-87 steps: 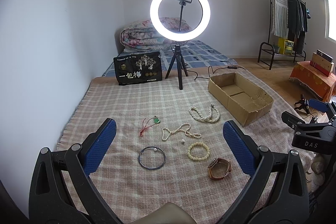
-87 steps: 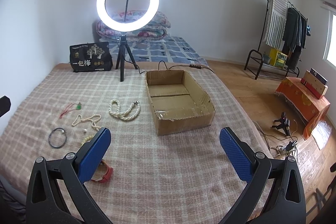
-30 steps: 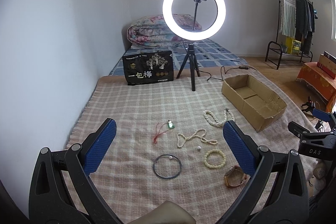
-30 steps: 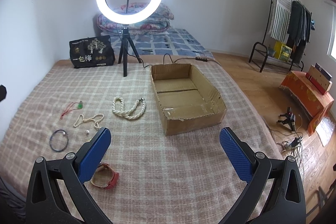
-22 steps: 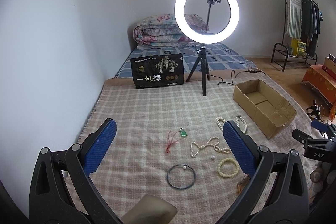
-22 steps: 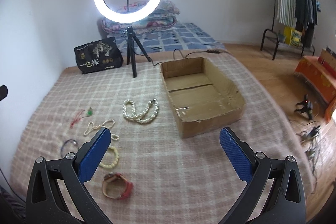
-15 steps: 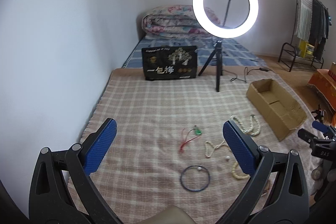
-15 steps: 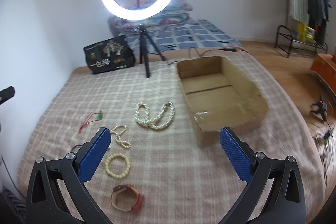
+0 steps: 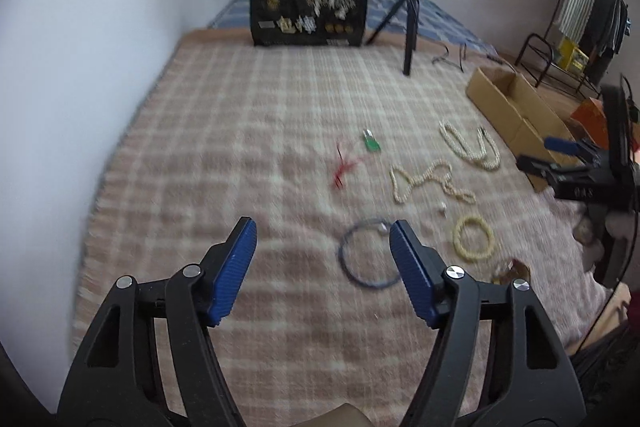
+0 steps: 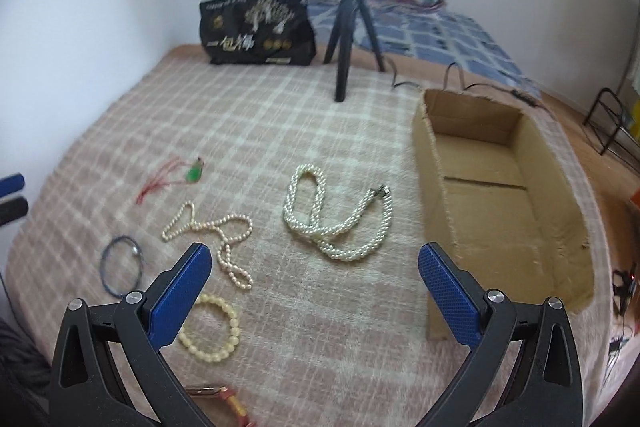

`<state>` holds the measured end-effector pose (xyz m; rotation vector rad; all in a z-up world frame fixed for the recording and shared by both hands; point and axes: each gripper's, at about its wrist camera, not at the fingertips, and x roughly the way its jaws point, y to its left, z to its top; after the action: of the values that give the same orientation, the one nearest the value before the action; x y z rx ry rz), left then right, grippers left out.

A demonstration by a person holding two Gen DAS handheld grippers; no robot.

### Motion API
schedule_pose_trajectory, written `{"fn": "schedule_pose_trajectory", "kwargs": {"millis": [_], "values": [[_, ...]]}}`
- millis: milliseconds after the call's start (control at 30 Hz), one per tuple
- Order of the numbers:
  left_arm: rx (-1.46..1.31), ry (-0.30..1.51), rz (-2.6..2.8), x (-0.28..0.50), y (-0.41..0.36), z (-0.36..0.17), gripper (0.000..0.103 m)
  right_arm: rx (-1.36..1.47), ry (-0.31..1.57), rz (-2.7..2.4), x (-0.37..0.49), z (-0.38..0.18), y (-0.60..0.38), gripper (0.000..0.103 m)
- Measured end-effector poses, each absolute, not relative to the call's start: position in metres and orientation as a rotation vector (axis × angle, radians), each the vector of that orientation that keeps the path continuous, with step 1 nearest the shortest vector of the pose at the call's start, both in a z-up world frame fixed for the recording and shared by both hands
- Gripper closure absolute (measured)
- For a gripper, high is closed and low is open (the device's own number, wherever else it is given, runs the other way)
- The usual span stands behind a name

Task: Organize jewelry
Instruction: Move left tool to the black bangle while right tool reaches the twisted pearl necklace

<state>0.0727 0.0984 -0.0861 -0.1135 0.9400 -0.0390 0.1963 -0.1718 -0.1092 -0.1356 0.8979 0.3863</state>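
Hovering over a pink plaid blanket (image 10: pixel 280 115), the right gripper (image 10: pixel 314 277) has its blue jaws spread wide and empty above a thick twisted pearl necklace (image 10: pixel 340 215). The left gripper (image 9: pixel 322 251) is also spread and empty, its right pad just beside a dark hoop bangle (image 9: pixel 366 255). Nearby lie a thin pearl strand (image 10: pixel 216 229), a cream beaded bracelet (image 10: pixel 212 329), and a green pendant on red cord (image 10: pixel 194 173). An open cardboard box (image 10: pixel 556 211) sits to the necklace's right.
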Motion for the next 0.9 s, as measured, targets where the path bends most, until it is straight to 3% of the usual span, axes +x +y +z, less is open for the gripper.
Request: {"fn": "schedule_pose_trajectory", "kwargs": {"millis": [367, 500, 700, 900], "values": [[-0.13, 1.064, -0.128, 0.063, 0.066, -0.125, 0.031, -0.02, 1.082, 0.324, 0.234, -0.143, -0.171, 0.0], [-0.108, 1.096, -0.124, 0.07, 0.063, -0.137, 0.026, -0.06, 1.095, 0.257, 0.237, -0.148, -0.163, 0.0], [-0.112, 1.12, -0.05, 0.091, 0.076, -0.151, 0.027, -0.012, 1.096, 0.266, 0.239, -0.143, -0.156, 0.0], [-0.094, 1.159, -0.014, 0.108, 0.083, -0.167, 0.049, 0.028, 1.101, 0.253, 0.241, -0.142, -0.147, 0.0]]}}
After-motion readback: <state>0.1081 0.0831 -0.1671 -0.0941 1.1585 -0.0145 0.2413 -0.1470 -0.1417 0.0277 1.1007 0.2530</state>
